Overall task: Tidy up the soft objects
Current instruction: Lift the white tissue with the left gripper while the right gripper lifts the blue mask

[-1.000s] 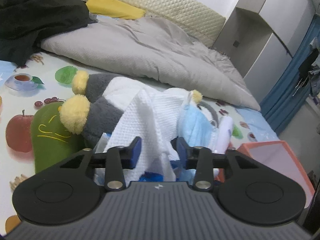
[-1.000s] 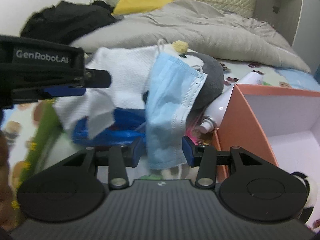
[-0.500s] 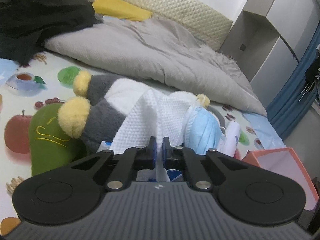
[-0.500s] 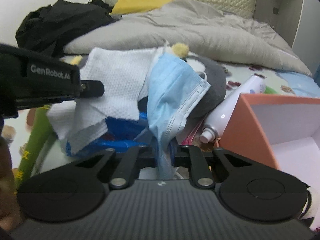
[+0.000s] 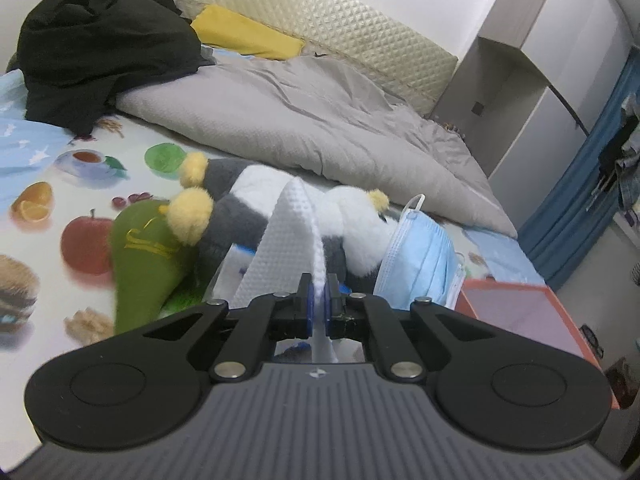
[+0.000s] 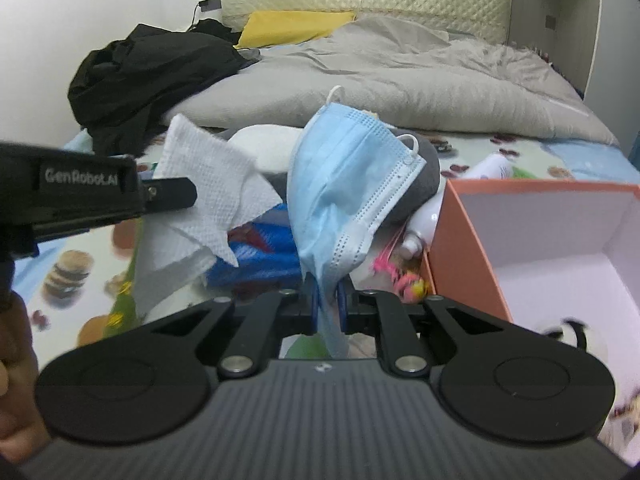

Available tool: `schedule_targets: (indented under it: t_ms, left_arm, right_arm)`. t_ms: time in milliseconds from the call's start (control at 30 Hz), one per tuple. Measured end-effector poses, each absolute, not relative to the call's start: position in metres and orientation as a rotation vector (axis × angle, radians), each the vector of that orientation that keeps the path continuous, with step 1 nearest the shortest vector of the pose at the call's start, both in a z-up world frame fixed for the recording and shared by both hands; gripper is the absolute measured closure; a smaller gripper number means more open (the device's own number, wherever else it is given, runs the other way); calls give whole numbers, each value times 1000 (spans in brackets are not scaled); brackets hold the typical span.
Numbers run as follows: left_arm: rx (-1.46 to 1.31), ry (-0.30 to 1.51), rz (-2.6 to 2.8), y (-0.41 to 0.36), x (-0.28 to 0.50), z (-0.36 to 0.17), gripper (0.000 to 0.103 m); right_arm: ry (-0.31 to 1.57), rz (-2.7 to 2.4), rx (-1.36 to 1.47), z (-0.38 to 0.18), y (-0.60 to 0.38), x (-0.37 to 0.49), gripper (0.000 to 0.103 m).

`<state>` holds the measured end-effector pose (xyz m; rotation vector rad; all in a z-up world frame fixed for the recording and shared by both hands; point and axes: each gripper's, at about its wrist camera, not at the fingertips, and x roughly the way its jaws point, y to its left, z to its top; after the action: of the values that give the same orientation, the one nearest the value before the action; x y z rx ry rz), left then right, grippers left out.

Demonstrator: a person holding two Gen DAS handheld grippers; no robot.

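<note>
My left gripper (image 5: pixel 319 307) is shut on a white waffle cloth (image 5: pixel 286 240), which hangs lifted above the pile; from the right wrist the cloth (image 6: pixel 204 184) shows pinched at that gripper's tip. The right gripper (image 6: pixel 328 306) is shut on the lower edge of a light blue face mask (image 6: pixel 344 184), raised off the heap; the same mask (image 5: pixel 420 264) also appears at the right of the left wrist view. Beneath lie a grey and white plush toy (image 5: pixel 236 220) with yellow pompoms, a green plush (image 5: pixel 140 256) and a blue plastic bag (image 6: pixel 264 256).
An orange box (image 6: pixel 460 240) with a white inside stands open at the right. A white bottle (image 6: pixel 424 220) lies against it, beside a pink and yellow trinket (image 6: pixel 404 276). A grey duvet (image 5: pixel 320 120), black clothes (image 5: pixel 100 48) and a yellow pillow (image 5: pixel 248 36) lie farther back on the fruit-print sheet (image 5: pixel 60 184).
Both grippers closed, the left on the white cloth and the right on the blue mask. Both then rose, lifting cloth and mask off the pile.
</note>
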<state>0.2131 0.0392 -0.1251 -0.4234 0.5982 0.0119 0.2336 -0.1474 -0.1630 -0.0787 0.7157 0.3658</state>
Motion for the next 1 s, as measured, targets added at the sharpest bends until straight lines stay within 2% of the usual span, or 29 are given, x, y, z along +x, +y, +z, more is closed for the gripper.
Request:
schedule_targets:
  t_ms: [500, 900, 933, 967, 1000]
  left_arm:
    - [-391, 728, -30, 25, 122, -136, 97]
    - [-342, 883, -74, 4, 107, -175, 94]
    - [-346, 902, -78, 4, 109, -178, 87]
    - [-350, 912, -77, 5, 110, -180, 72]
    - [-349, 914, -72, 6, 110, -181, 63]
  right_arm:
    - [825, 397, 5, -164, -178, 161, 90]
    - [936, 372, 75, -194, -203, 139, 88]
    - [942, 372, 78, -196, -203, 137, 88]
    - [949, 370, 84, -198, -204, 136, 86]
    - [956, 365, 86, -200, -204, 136, 82]
